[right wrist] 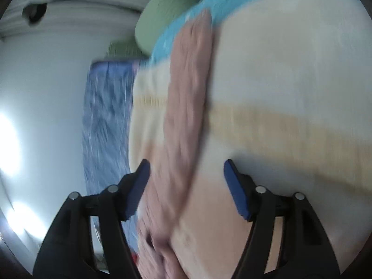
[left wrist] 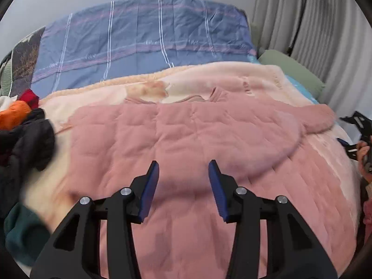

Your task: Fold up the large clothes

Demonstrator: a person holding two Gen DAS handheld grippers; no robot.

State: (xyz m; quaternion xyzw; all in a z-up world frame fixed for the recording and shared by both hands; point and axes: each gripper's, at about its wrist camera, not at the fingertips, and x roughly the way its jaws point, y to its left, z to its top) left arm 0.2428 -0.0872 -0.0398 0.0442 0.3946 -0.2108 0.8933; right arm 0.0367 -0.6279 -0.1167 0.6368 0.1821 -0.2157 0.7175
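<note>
On the bed's cream fleece blanket (left wrist: 97, 97) lies the pink quilted garment (left wrist: 181, 139), spread flat; left tool (left wrist: 183, 169) and right tool (right wrist: 186, 169) both gape empty. Next: probably pinch a sleeve or hem.

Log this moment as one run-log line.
garment: pink quilted garment flat on cream blanket | left gripper: open, empty | right gripper: open, empty

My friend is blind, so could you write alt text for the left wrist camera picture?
A pink quilted garment lies spread flat on a cream blanket on a bed, with the open left gripper above it, holding nothing. A pile of dark and orange clothes sits at the left, and a blue striped cover lies behind.
</note>
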